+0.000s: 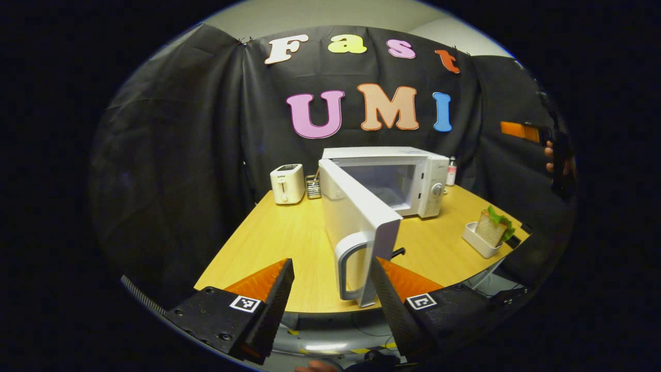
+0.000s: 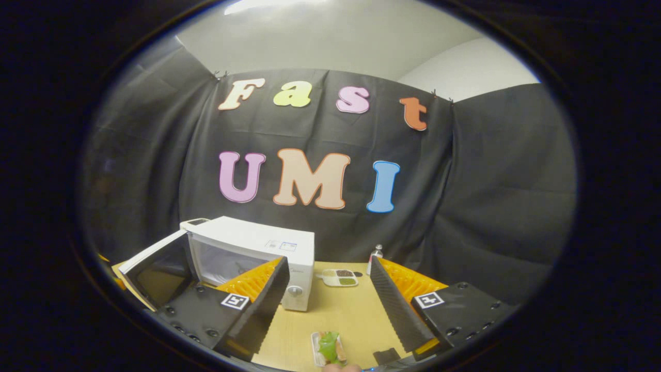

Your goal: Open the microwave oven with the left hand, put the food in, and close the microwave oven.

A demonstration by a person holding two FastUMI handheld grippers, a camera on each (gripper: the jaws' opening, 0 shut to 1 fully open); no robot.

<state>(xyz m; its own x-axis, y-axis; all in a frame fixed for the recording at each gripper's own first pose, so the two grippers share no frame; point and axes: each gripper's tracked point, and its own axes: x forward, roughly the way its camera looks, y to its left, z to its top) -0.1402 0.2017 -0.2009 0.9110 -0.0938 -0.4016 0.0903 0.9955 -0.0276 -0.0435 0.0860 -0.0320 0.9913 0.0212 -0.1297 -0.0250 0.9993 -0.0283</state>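
The white microwave (image 1: 413,181) stands at the back of the wooden table with its door (image 1: 356,217) swung wide open toward me. My left gripper (image 1: 333,268) is open, and the door's grey handle (image 1: 348,263) sits between its fingers, close to the right one. A sandwich with lettuce (image 1: 493,225) stands in a small white tray (image 1: 477,243) at the table's right. In the right gripper view the right gripper (image 2: 326,289) is open and holds nothing, hovering above that sandwich (image 2: 329,345). The microwave (image 2: 258,245) lies to its left, with the open door (image 2: 160,268).
A white toaster (image 1: 287,183) and a small rack (image 1: 312,187) stand left of the microwave, a bottle (image 1: 452,170) to its right. A divided dish of food (image 2: 341,277) lies by the bottle (image 2: 376,256). A hand (image 1: 550,157) holds the other gripper at far right.
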